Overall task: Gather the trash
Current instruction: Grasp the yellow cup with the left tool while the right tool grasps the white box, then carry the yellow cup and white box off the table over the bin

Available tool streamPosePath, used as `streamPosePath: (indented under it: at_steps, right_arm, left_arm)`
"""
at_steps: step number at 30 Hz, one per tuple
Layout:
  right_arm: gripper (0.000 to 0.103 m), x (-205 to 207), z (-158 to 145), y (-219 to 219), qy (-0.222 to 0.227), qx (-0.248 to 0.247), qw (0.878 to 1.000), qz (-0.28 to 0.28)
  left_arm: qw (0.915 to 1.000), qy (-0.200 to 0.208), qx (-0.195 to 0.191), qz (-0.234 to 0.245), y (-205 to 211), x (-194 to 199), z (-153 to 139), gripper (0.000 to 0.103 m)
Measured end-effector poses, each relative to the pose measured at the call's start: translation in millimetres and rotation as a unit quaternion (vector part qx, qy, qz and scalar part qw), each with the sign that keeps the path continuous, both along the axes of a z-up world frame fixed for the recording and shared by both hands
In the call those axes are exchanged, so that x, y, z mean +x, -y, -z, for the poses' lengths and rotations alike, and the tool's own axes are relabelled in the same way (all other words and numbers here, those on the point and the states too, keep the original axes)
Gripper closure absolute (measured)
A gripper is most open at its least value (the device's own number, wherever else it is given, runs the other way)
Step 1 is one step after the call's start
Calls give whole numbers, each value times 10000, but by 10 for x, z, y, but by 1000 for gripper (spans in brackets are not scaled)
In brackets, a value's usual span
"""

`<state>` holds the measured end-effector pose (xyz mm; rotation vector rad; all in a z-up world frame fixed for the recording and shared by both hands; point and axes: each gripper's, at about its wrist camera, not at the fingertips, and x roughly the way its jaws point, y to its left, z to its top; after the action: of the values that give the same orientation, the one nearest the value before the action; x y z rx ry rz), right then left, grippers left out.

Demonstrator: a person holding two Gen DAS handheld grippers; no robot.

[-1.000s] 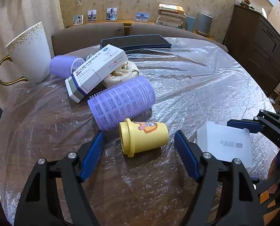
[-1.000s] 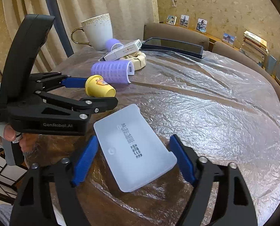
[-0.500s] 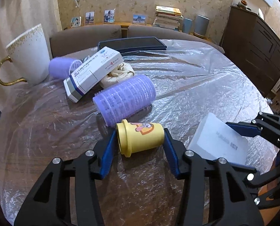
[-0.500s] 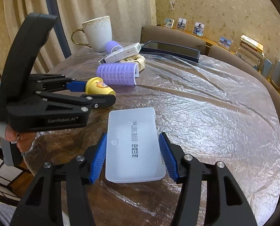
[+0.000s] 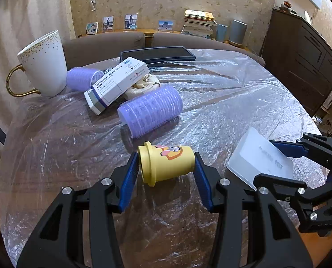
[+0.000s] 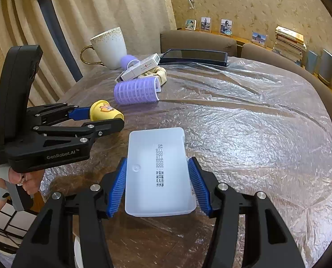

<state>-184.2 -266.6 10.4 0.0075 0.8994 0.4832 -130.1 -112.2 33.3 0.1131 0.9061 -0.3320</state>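
My left gripper [image 5: 164,174] is shut on a small yellow cup [image 5: 166,164] with a cartoon sticker, gripped across its ends and held just above the table. It also shows in the right wrist view [image 6: 105,111]. My right gripper [image 6: 158,186] is shut on a flat white plastic box [image 6: 158,169] with printed text, lifted and tilted; the box shows at the right of the left wrist view [image 5: 258,158]. Two purple hair rollers [image 5: 151,111] [image 5: 83,79], a white medicine carton [image 5: 116,81] and a crumpled beige wad [image 5: 143,83] lie further back.
The round table [image 6: 244,122] is covered with wrinkled clear plastic film. A white mug with a gold handle [image 5: 43,67] stands at the back left. A dark flat tray [image 5: 158,53] lies at the far edge. Chairs and a dark cabinet [image 5: 300,60] stand beyond.
Both grippers went from open to shut: the left closed on the yellow cup, the right on the white box, which turned square between the fingers and lifted.
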Motion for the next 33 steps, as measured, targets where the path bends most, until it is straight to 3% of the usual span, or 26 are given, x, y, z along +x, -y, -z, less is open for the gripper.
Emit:
streamPosePath:
  at_steps: [25, 33]
  right_arm:
    - [49, -214, -121, 96, -8, 236, 9988, 426]
    - [49, -372, -170, 91, 11, 243, 9988, 418]
  left_arm:
    - [9992, -9, -404, -58, -190, -362, -159, 53]
    - [9995, 88, -305, 78, -202, -553, -236, 53]
